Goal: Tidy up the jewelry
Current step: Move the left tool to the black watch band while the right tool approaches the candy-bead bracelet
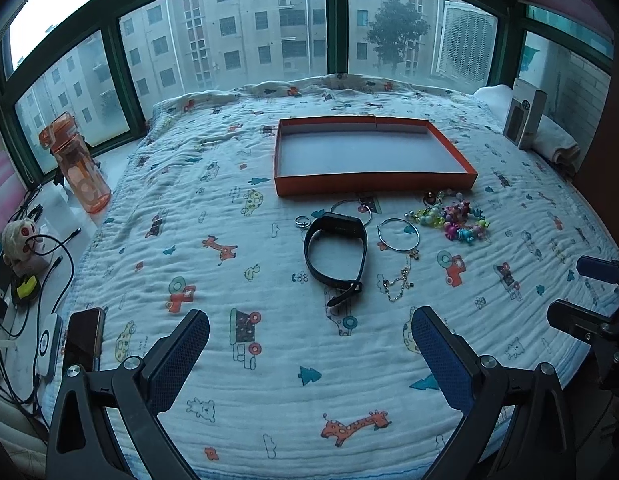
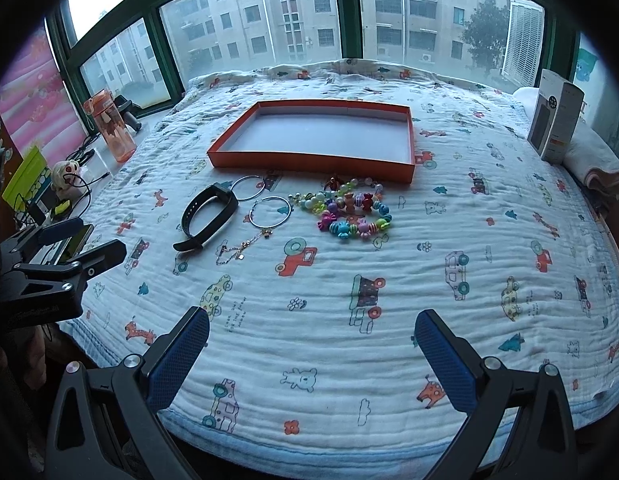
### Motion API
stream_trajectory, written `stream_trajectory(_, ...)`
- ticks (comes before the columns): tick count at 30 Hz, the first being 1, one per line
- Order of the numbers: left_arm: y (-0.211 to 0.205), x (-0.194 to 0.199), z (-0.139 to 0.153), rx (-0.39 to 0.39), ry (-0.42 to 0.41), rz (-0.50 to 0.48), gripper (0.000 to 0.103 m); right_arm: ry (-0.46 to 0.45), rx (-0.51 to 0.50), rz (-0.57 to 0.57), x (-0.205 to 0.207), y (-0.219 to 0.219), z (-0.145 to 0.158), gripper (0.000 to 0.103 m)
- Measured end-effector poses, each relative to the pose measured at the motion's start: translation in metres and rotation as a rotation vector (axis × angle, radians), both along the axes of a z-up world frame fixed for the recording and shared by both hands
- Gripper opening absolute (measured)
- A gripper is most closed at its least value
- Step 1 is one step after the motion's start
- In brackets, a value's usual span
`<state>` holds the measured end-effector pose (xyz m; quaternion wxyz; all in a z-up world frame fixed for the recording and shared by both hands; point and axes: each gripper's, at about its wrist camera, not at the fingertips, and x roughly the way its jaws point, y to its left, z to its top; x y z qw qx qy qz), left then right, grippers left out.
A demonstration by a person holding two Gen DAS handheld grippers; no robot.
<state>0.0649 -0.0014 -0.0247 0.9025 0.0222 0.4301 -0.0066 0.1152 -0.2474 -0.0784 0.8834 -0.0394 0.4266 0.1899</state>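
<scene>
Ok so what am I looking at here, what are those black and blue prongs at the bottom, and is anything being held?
Those prongs belong to two hand-held grabbing tools, each carrying its own camera. One picture looks out from the left tool, the other from the right tool. Both are open, holding nothing. On the blanket lie a black wristband, two silver hoops, a thin chain, a small ring and colourful bead bracelets. Behind them sits an empty orange tray.

Little can be read. On the printed blanket [image 2: 309, 300], in the right wrist view, a small slanted line of capitals beside a car drawing seems to say "LOOK OUT TO THE MOON", though uncertainly. The upright box [image 2: 555, 120] carries print too small to read.
</scene>
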Motion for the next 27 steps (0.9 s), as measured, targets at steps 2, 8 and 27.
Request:
stream_trajectory(2, -0.002, 0.007, -0.002, 0.007, 0.005, -0.007, 0.103, 0.004, -0.004, 0.002, 0.003, 0.0, -0.002, 0.103)
stream_trajectory(8, -0.005, 0.033, -0.011, 0.006, 0.026, -0.04, 0.103, 0.029, 0.004, 0.01, 0.014, -0.002, -0.008, 0.103)
stream_trajectory(27, -0.018, 0.147, -0.067, 0.038, 0.136, -0.149, 0.1, 0.09, 0.036, 0.024, 0.064, -0.016, -0.031, 0.1)
